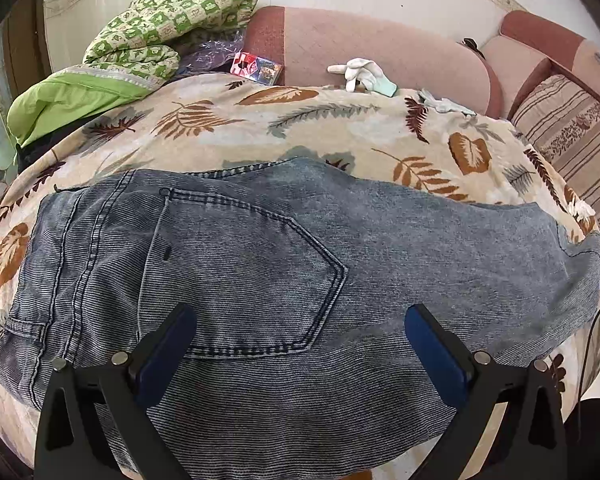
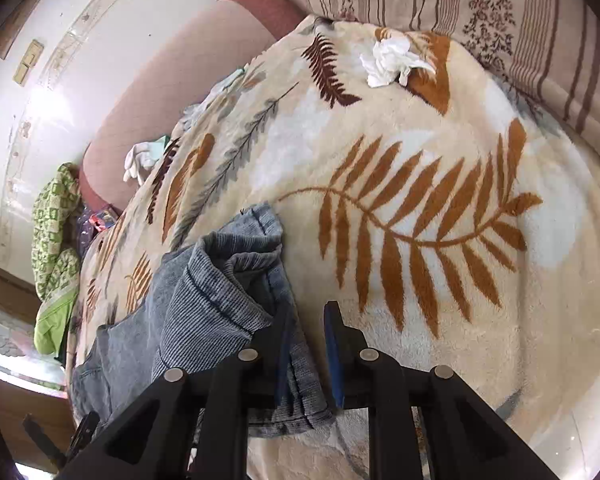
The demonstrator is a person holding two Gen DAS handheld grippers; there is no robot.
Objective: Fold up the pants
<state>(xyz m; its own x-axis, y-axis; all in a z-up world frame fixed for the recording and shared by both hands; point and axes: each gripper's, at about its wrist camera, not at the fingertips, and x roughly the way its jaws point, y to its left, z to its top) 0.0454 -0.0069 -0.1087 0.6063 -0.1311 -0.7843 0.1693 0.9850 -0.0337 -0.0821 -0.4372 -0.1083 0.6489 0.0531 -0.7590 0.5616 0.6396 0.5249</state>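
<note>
Lying crosswise, jeans (image 1: 284,264) (pocket up) | left fingers (image 1: 300,344) wide | right fingers (image 2: 306,344) pinching hem

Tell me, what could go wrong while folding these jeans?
1. The right gripper pinches only the hem end of the jeans, so the cloth might slip out when it is pulled across.
2. The left gripper hovers open over the back pocket and pins nothing, so the whole pair may slide on the fluffy leaf blanket.
3. The lifted leg is already bunched, so the fold may come out wrinkled.
</note>
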